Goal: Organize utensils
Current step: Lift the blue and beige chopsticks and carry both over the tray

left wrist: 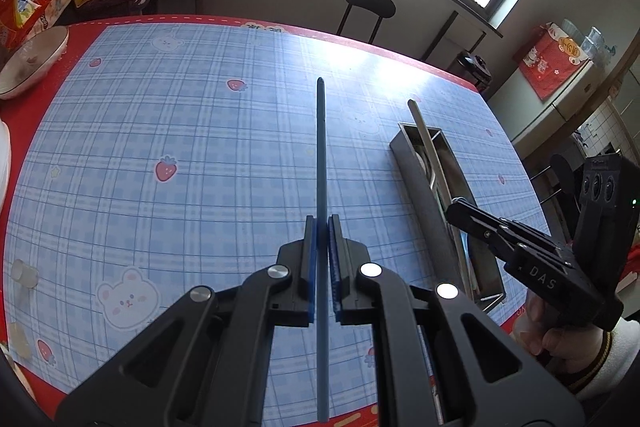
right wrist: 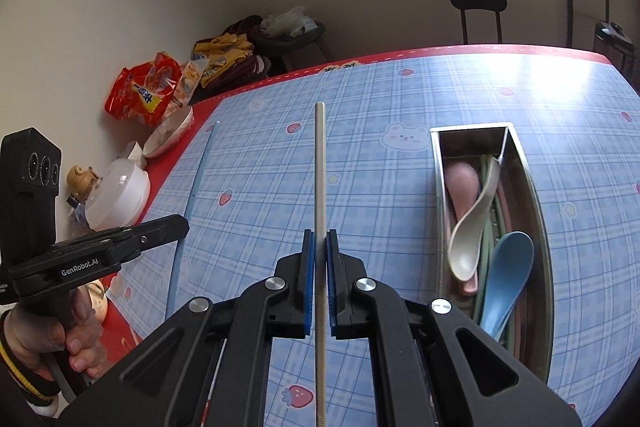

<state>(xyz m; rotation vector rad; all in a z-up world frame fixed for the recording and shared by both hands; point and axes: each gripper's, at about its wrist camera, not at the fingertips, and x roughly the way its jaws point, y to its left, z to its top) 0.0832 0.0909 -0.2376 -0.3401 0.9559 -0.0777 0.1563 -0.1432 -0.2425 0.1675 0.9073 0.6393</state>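
My left gripper (left wrist: 322, 225) is shut on a thin blue chopstick (left wrist: 321, 147) that points straight ahead above the checked tablecloth. To its right, my right gripper (left wrist: 454, 209) hangs over a long metal tray (left wrist: 424, 195). In the right wrist view, my right gripper (right wrist: 320, 237) is shut on a pale beige chopstick (right wrist: 319, 167), left of the metal tray (right wrist: 538, 203). A white spoon (right wrist: 468, 239), a blue spoon (right wrist: 508, 275), a pink spoon (right wrist: 460, 179) and some sticks lie in the tray. The left gripper (right wrist: 182, 225) with the blue chopstick (right wrist: 196, 183) shows at the left.
Snack bags (right wrist: 148, 91), a white bowl (right wrist: 168, 135) and a white lidded container (right wrist: 118, 195) crowd the table's left edge. A small clear cup (left wrist: 24, 273) stands near the left front. A black stool (right wrist: 478, 3) stands beyond the far edge under the window.
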